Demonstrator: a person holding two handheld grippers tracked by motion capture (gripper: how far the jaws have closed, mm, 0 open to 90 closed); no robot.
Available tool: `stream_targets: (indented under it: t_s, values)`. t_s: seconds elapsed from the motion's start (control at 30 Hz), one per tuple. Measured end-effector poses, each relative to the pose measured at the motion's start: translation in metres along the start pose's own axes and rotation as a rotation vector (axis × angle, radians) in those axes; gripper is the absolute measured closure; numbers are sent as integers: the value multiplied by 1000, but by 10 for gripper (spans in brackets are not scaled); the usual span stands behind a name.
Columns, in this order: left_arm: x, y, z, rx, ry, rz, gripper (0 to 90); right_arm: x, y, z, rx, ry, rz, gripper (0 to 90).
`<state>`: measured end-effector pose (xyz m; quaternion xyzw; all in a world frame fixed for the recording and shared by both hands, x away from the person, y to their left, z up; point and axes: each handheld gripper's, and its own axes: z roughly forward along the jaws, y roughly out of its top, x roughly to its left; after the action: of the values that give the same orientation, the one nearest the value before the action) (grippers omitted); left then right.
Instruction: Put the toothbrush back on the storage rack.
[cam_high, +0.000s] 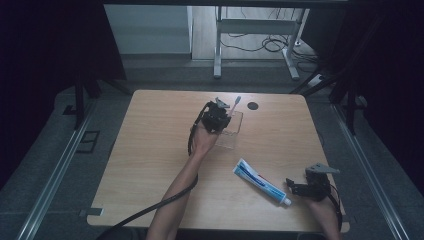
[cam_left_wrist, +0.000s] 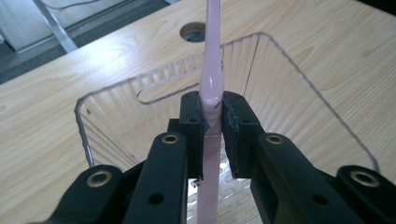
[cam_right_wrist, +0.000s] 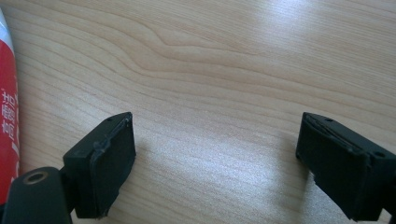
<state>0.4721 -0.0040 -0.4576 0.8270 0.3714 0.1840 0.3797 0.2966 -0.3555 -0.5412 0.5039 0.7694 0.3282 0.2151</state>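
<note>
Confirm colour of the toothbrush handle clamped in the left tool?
Pale pink. The slim plastic toothbrush handle shows best in the left gripper view, pinched over the clear ribbed plastic box.

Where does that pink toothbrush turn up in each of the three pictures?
High view: the toothbrush sticks up past the left gripper, above the clear container, just above centre.
Left gripper view: it runs up the middle of the picture, pinched between the two black jaws.
Right gripper view: the toothbrush is not in it; the open jaws stand over bare wood beside the toothpaste tube.
Shared landmark: the wooden table, in all three.
</note>
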Motion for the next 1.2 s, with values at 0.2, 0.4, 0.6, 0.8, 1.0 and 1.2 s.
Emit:
stream_targets:
  t_s: [0.2, 0.4, 0.6, 0.8, 1.0, 1.2]
  values:
    - [-1, -2, 2, 28, 7, -16, 788, 0, 0, 0, 0, 0, 0, 114]
    - [-3, -3, 5, 59, 12, -18, 786, 0, 0, 0, 0, 0, 0, 114]
    - [-3, -3, 7, 93, 17, -22, 782, 0, 0, 0, 0, 1, -1, 114]
    - [-4, -2, 7, 117, 14, -21, 771, 0, 0, 0, 0, 1, -1, 114]
    - [-4, -2, 7, 115, 11, -18, 695, 0, 0, 0, 0, 1, -2, 114]
    - [-5, -1, 2, 89, 8, -18, 599, 0, 0, 0, 0, 1, -1, 114]
